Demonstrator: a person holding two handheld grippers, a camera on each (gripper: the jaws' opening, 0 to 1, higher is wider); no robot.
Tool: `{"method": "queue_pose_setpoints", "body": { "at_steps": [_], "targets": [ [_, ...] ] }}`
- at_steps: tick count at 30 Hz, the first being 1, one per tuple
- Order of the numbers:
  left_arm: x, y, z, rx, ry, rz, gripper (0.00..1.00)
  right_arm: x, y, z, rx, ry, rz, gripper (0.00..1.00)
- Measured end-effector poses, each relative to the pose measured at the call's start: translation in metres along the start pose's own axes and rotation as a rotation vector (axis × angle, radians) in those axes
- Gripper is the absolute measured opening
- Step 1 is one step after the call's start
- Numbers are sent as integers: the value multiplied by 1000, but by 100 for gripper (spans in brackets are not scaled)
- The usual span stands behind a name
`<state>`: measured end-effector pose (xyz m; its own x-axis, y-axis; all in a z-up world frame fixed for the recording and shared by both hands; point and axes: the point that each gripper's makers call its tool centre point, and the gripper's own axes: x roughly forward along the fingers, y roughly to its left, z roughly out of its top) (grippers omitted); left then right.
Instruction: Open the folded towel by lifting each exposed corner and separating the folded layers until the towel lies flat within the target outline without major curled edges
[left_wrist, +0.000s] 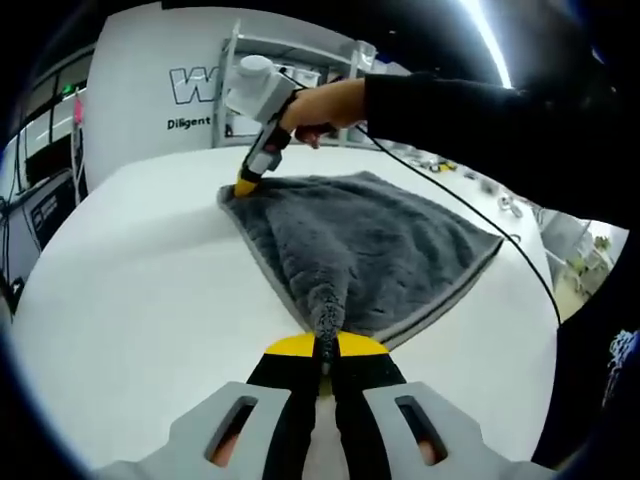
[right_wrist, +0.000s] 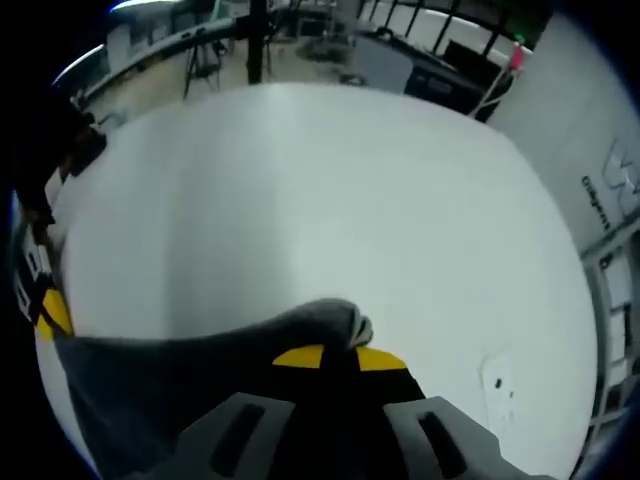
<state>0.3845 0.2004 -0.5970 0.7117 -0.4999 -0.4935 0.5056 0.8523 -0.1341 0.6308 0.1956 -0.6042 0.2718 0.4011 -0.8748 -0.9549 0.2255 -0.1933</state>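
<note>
A fluffy grey towel (left_wrist: 370, 245) lies spread on the white table (left_wrist: 140, 280). My left gripper (left_wrist: 325, 350) is shut on the towel's near corner, which bunches up between its yellow tips. At the towel's far corner, the right gripper (left_wrist: 245, 187), held by a hand, presses its yellow tip down. In the right gripper view, my right gripper (right_wrist: 340, 358) is shut on a bunched corner of the towel (right_wrist: 200, 380), which stretches left to the left gripper (right_wrist: 50, 312) at the view's edge.
A black cable (left_wrist: 480, 215) trails from the person's sleeve across the table's right side. A small pale tag (right_wrist: 495, 385) lies on the table (right_wrist: 350, 200). A white wall with lettering (left_wrist: 190, 95) and shelving (left_wrist: 300, 60) stand beyond the far edge.
</note>
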Motion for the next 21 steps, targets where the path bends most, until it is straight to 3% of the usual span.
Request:
{"method": "queue_pose_setpoints", "body": {
  "at_steps": [9, 17, 21],
  "targets": [
    [-11, 11, -5, -8, -11, 32, 2, 8, 8, 19, -26, -5, 14, 5],
    [-33, 31, -13, -38, -10, 82, 2, 17, 23, 41, 14, -41, 17, 4],
    [-42, 37, -17, -53, -11, 102, 2, 21, 36, 56, -37, -48, 2, 4]
  ]
}}
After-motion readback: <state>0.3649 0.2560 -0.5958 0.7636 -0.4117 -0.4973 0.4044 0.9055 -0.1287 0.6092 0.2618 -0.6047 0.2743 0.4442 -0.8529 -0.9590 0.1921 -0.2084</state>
